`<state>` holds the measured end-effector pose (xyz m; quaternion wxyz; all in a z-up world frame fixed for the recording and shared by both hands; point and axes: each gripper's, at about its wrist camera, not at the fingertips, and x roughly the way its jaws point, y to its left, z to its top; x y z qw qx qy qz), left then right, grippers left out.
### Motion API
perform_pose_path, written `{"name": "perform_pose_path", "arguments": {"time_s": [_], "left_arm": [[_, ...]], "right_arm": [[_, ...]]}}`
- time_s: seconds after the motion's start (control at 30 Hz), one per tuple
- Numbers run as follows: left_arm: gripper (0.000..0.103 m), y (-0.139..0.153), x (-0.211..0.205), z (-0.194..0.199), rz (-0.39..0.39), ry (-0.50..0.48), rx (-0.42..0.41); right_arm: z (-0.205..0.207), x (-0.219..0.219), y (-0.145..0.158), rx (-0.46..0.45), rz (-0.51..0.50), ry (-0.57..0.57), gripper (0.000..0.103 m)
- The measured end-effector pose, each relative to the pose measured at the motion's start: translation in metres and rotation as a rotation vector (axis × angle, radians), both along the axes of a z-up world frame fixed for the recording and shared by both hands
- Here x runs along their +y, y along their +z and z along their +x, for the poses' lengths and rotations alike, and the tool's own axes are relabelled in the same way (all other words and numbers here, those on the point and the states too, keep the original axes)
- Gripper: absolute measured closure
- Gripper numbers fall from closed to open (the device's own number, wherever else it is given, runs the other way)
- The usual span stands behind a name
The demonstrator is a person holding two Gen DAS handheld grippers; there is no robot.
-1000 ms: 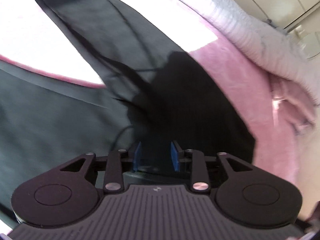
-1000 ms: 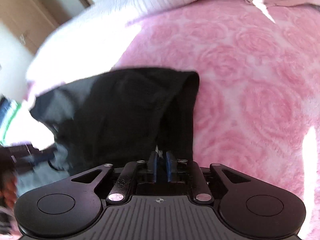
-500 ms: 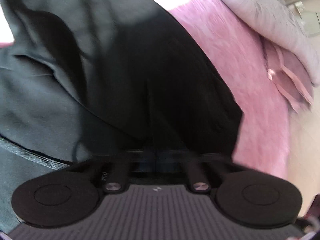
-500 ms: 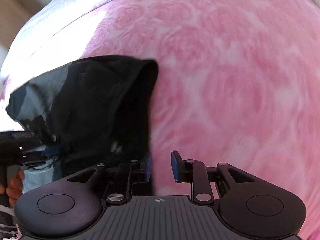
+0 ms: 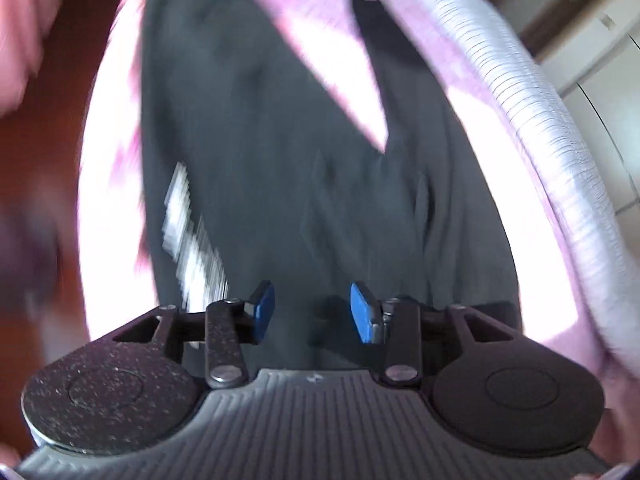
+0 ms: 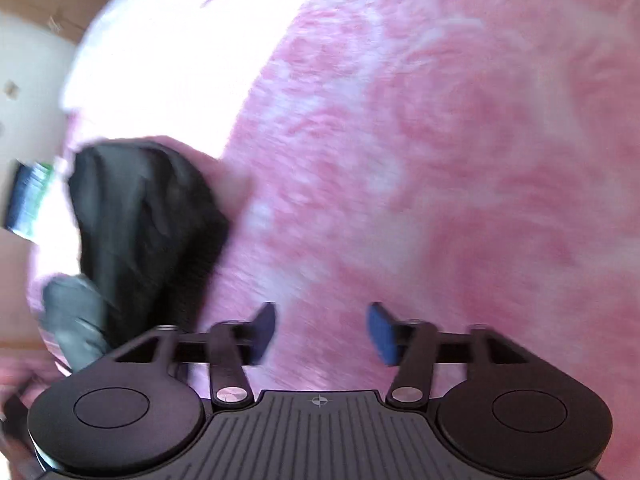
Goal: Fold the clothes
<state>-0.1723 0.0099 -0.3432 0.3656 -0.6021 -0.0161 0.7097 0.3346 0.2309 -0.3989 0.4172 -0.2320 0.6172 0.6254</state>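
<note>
**A:** Where do you stand with the garment [image 5: 280, 152]?

**B:** Your left gripper [image 5: 312, 312] hangs right over it with its jaws spread and nothing between them. The dark cloth runs away from you along the pink blanket [image 5: 108, 160], with a long split at its far end, so it may be trousers. The view is too blurred to be sure.

**A:** And your right side?

**B:** Your right gripper [image 6: 322, 332] is over bare blanket, jaws spread wide and empty. The garment shows only at the left of that view, humped up and well apart from the jaws.

**A:** So which step is this?

**B:** You hold nothing, so I judge it a gap between grips. The cloth looks partly gathered, not a neat flat stack, so folding seems unfinished, though the blur leaves that open.

**A:** What would another grip ask of you?

**B:** Slow both hands until the views settle. Then pick an edge you can see and close on cloth alone, not the plush underneath.
</note>
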Motion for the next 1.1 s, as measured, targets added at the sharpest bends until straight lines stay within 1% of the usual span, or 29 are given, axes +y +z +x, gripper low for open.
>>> {"name": "perform_pose_path", "arguments": {"time_s": [0.07,0.13,0.17,0.2,0.27,0.37,0.43,0.5,0.53,0.57,0.6,0.63,0.67,0.7,0.73,0.77,0.83,1.0,1.1], "left_arm": [[0.065,-0.010,-0.049,0.023,0.009,0.105,-0.124],[0.062,-0.017,-0.087,0.056,0.033,0.209,-0.204],[0.062,-0.021,-0.100,0.068,0.022,0.242,-0.229],[0.061,-0.027,-0.107,0.076,0.012,0.262,-0.255],[0.061,-0.038,-0.114,0.089,0.041,0.293,-0.306],[0.058,-0.051,-0.111,0.097,0.123,0.344,-0.324],[0.057,-0.060,-0.099,0.099,0.131,0.371,-0.335],[0.049,-0.065,-0.096,0.104,0.158,0.397,-0.330],[0.049,-0.064,-0.094,0.106,0.163,0.395,-0.318],[0.053,-0.062,-0.092,0.108,0.151,0.363,-0.291],[0.071,-0.060,-0.089,0.110,0.137,0.327,-0.262],[0.083,-0.058,-0.084,0.111,0.103,0.261,-0.219],[0.094,-0.056,-0.079,0.111,0.090,0.191,-0.176],[0.099,-0.054,-0.074,0.111,0.080,0.121,-0.133],[0.099,-0.049,-0.072,0.110,0.092,0.079,-0.111],[0.100,-0.044,-0.071,0.108,0.119,0.051,-0.104],[0.100,-0.034,-0.068,0.108,0.163,-0.020,-0.080],[0.101,-0.028,-0.065,0.128,0.133,-0.170,-0.031],[0.101,-0.031,-0.067,0.144,0.121,-0.198,-0.055]], "right_arm": [[-0.004,0.015,-0.009,0.100,-0.022,0.002,0.041],[-0.016,0.031,-0.021,0.176,-0.052,-0.001,0.041],[-0.022,0.038,-0.027,0.204,-0.062,-0.001,0.041],[-0.027,0.043,-0.032,0.212,-0.064,0.000,0.041],[-0.036,0.053,-0.040,0.230,-0.064,0.000,0.040],[-0.040,0.061,-0.047,0.275,-0.049,-0.035,0.034],[-0.044,0.065,-0.052,0.286,-0.052,-0.054,0.033],[-0.054,0.068,-0.049,0.251,-0.023,-0.013,0.033],[-0.061,0.070,-0.046,0.224,-0.005,0.017,0.033],[-0.069,0.071,-0.043,0.191,0.018,0.058,0.033],[-0.080,0.071,-0.038,0.140,0.055,0.121,0.035],[-0.092,0.070,-0.033,0.081,0.096,0.193,0.061],[-0.101,0.070,-0.031,0.029,0.125,0.255,0.083],[-0.104,0.069,-0.030,0.008,0.138,0.289,0.085],[-0.105,0.070,-0.029,-0.005,0.146,0.312,0.091],[-0.101,0.072,-0.027,0.002,0.143,0.310,0.094],[-0.085,0.074,-0.022,0.026,0.142,0.293,0.096],[-0.048,0.065,-0.021,0.055,0.094,0.257,0.096],[-0.032,0.059,-0.018,0.045,0.088,0.232,0.096]]}}
